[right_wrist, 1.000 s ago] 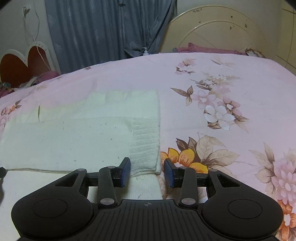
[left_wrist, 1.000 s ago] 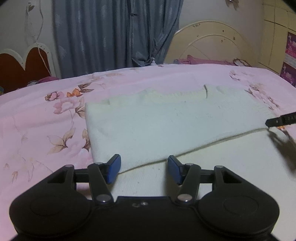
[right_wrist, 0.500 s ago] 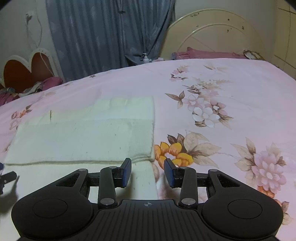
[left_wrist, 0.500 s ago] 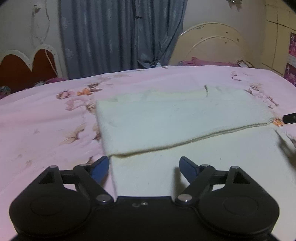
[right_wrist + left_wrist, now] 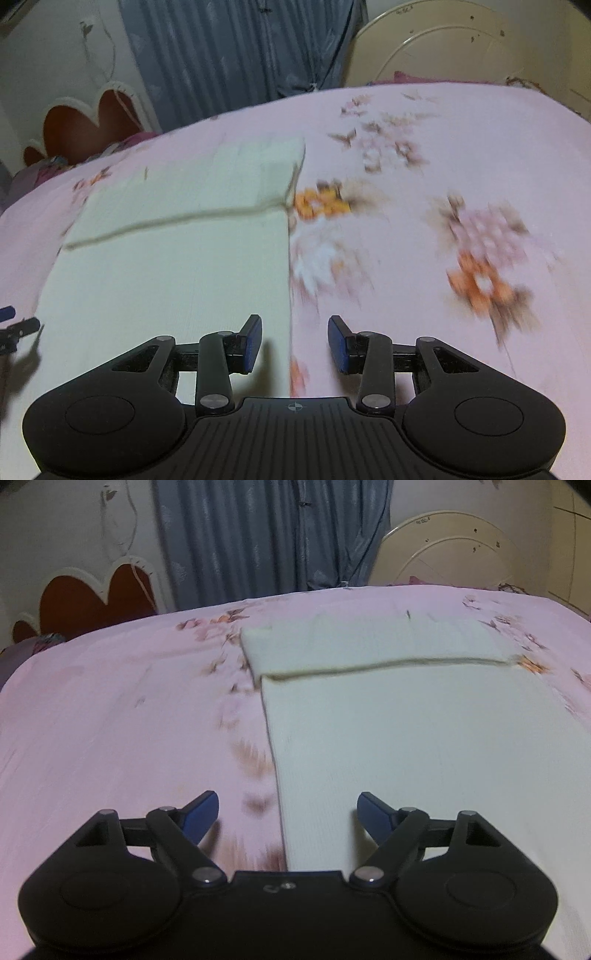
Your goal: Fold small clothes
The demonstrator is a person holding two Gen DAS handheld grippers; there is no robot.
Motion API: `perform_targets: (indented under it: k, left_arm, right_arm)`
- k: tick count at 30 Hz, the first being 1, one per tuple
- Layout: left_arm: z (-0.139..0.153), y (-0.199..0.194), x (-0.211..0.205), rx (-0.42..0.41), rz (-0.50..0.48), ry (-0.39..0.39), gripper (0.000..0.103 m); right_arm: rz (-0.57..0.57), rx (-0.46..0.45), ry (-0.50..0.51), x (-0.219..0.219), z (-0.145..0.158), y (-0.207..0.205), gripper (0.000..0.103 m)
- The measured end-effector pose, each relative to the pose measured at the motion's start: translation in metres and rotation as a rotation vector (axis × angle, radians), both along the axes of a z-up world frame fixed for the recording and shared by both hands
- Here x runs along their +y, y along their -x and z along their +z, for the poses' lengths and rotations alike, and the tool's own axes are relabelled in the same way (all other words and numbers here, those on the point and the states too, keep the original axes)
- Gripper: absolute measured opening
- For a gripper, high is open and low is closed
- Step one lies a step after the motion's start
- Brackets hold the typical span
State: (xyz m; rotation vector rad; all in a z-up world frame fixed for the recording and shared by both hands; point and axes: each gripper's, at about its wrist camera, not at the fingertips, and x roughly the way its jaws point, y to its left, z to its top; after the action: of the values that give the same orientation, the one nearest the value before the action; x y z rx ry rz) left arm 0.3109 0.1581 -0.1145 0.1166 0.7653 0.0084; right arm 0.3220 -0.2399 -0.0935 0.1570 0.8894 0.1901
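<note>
One cream garment [image 5: 406, 738] lies flat on the pink floral bedspread [image 5: 110, 720], and it is the landmark here. Its far part is folded over toward the near part, so a single fold edge runs across it. Two grippers are in play, each with two blue-padded fingers.

Left of the garment's left edge, bare bedspread stretches away. The left gripper [image 5: 287, 812] hovers over that left edge near the garment's near end: one blue pad is above the bedspread, the other above the cream cloth. Its jaws are wide apart and closing slightly, with nothing pinched between them.

The right gripper [image 5: 294, 343] hovers over the garment's right edge, one pad above the cloth and one above the bedspread. Its jaws stand moderately apart and grip nothing; the cloth edge only passes beneath the gap.

Beyond the garment, one blue curtain [image 5: 269, 535] hangs, with one red heart-shaped board [image 5: 96, 598] to its left and one cream rounded headboard [image 5: 454, 550] to its right.

Only the right wrist view shows the large orange and pink flowers [image 5: 480, 266] printed to the right of the garment, and the tip of the left gripper [image 5: 14, 325] at the garment's left side. Only the left wrist view shows the wide plain stretch of bedspread left of the garment.
</note>
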Motion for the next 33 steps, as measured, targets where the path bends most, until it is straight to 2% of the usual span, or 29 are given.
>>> perform_targets:
  k: [3, 5, 9, 14, 16, 19, 23, 24, 25, 26, 27, 28, 29, 31, 32, 33]
  left_arm:
    - [0.001, 0.036, -0.001, 0.009, 0.014, 0.01, 0.078]
    - [0.001, 0.059, 0.002, 0.028, 0.025, 0.045, 0.073]
    - [-0.002, 0.102, 0.019, 0.061, 0.063, 0.181, 0.062]
    - [-0.007, 0.139, 0.039, 0.088, 0.065, 0.425, 0.06]
    - [-0.01, 0.149, 0.045, 0.098, 0.058, 0.525, 0.055]
    - [-0.017, 0.159, 0.054, 0.105, 0.073, 0.653, 0.047]
    - [-0.028, 0.157, 0.067, 0.114, 0.092, 0.786, 0.045]
    - [-0.03, 0.151, 0.068, 0.122, 0.085, 0.791, 0.043]
    - [-0.03, 0.146, 0.067, 0.13, 0.074, 0.787, 0.04]
    - [-0.03, 0.144, 0.063, 0.138, 0.066, 0.781, 0.036]
    - [-0.03, 0.142, 0.061, 0.145, 0.06, 0.772, 0.015]
    - [-0.03, 0.141, 0.058, 0.148, 0.06, 0.766, 0.003]
    - [-0.027, 0.146, 0.058, 0.113, 0.068, 0.768, 0.003]
    - [-0.017, 0.164, 0.061, -0.024, 0.061, 0.821, 0.003]
    - [-0.016, 0.167, 0.063, -0.031, 0.082, 0.81, 0.003]
    - [-0.02, 0.166, 0.062, 0.002, 0.098, 0.769, 0.003]
  right_arm:
    - [0.013, 0.01, -0.024, -0.009, -0.001, 0.03, 0.043]
    - [0.025, 0.006, -0.048, -0.014, 0.0, 0.053, 0.066]
    - [0.033, 0.046, -0.146, -0.028, -0.007, 0.084, 0.066]
    - [0.036, 0.102, -0.27, -0.04, -0.018, 0.117, 0.065]
    - [0.048, 0.119, -0.335, -0.042, -0.021, 0.129, 0.064]
    - [0.069, 0.169, -0.425, -0.042, -0.029, 0.144, 0.045]
    - [0.082, 0.19, -0.491, -0.042, -0.033, 0.153, 0.039]
    - [0.085, 0.196, -0.504, -0.043, -0.034, 0.151, 0.036]
    - [0.095, 0.204, -0.512, -0.043, -0.034, 0.147, 0.019]
    - [0.106, 0.212, -0.509, -0.042, -0.035, 0.144, 0.011]
    - [0.118, 0.209, -0.503, -0.04, -0.035, 0.142, 0.011]
    - [0.128, 0.201, -0.494, -0.038, -0.034, 0.14, 0.004]
    - [0.133, 0.183, -0.493, -0.037, -0.032, 0.141, 0.003]
    - [0.121, 0.131, -0.535, -0.043, -0.023, 0.147, 0.003]
    - [0.107, 0.1, -0.564, -0.048, -0.018, 0.151, 0.003]
    - [0.095, 0.083, -0.568, -0.052, -0.018, 0.153, 0.003]
